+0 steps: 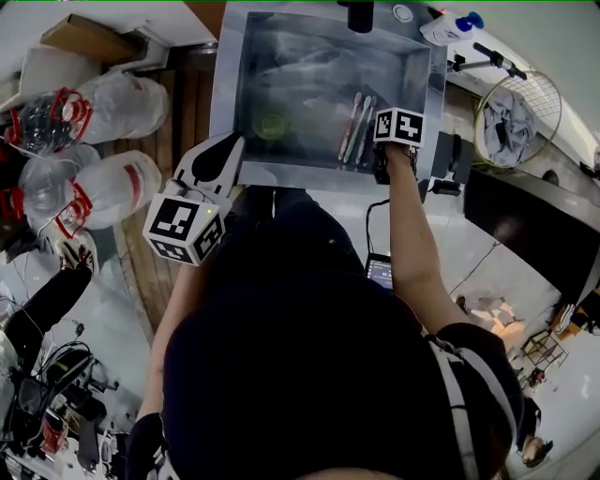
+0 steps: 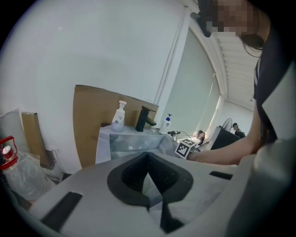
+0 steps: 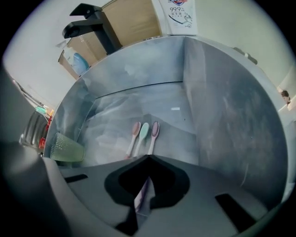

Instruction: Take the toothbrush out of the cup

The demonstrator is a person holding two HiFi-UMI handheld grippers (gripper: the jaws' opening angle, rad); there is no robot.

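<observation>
Three toothbrushes lie side by side on the sink floor: pink point(image 3: 135, 132), mint point(image 3: 144, 132) and purple point(image 3: 154, 131); in the head view the toothbrushes point(image 1: 356, 127) show as one row. My right gripper point(image 3: 148, 158) point(image 1: 392, 142) points steeply down into the sink, shut on the purple toothbrush, whose pale handle shows between the jaws. The green cup point(image 3: 64, 147) point(image 1: 270, 125) sits on the sink floor to the left, apart from the brushes. My left gripper point(image 1: 228, 148) point(image 2: 148, 159) hovers at the sink's near left rim, shut and holding nothing.
The steel sink point(image 1: 234, 94) has high walls and a black tap point(image 3: 90, 21) at the back. Soap bottles point(image 2: 119, 116) point(image 1: 450, 23) stand on its rim. Clear plastic bags point(image 1: 112, 108) lie to the left, a round mesh basket point(image 1: 516, 117) to the right.
</observation>
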